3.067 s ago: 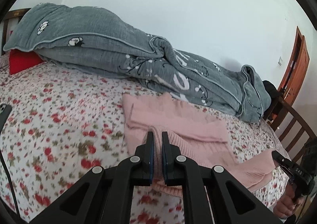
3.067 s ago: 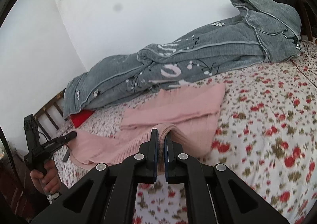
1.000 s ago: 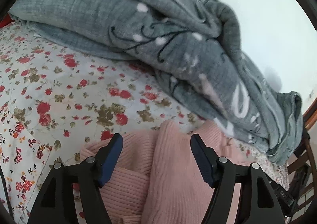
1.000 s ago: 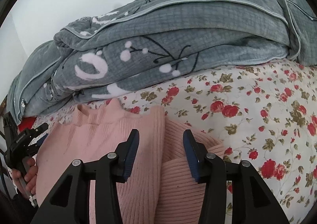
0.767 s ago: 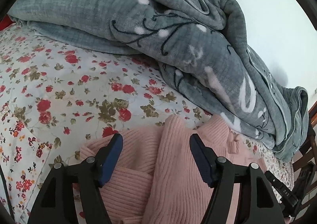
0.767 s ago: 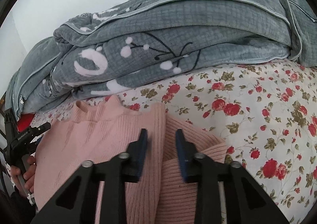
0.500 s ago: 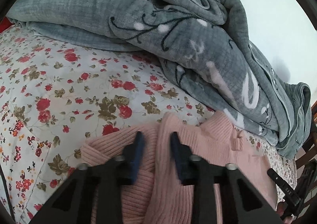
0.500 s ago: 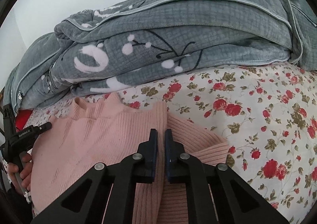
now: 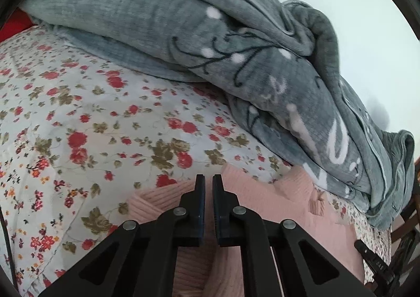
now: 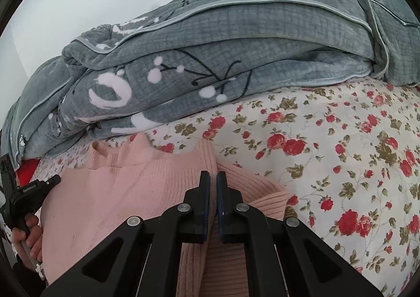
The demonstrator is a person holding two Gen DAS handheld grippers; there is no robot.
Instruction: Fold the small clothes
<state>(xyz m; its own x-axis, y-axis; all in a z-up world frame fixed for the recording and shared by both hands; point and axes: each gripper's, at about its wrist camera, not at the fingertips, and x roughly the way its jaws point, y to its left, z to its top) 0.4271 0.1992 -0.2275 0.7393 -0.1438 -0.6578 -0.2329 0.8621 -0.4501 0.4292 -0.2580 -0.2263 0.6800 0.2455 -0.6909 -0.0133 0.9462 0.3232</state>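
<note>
A pink ribbed knit sweater (image 9: 275, 200) (image 10: 131, 192) lies folded on the flowered bedsheet, its collar toward the grey blanket. My left gripper (image 9: 206, 184) is shut on the sweater's left shoulder edge, with pink fabric pinched between the pads. On the opposite shoulder, my right gripper (image 10: 213, 179) is shut on a fold of the same sweater. The other hand-held gripper (image 10: 29, 189) and the hand gripping it show at the left edge of the right wrist view.
A bulky grey blanket (image 9: 210, 42) (image 10: 236, 47) with white and black patterns is piled along the wall just beyond the sweater. The flowered bedsheet (image 9: 78, 126) (image 10: 341, 152) spreads to either side. A red pillow corner (image 9: 13, 26) and a wooden bed frame (image 9: 409, 231) show at the edges.
Both grippers' jaws stood open over the sweater's shoulders a second ago and have closed onto the fabric. The hands have stayed nearly in place.
</note>
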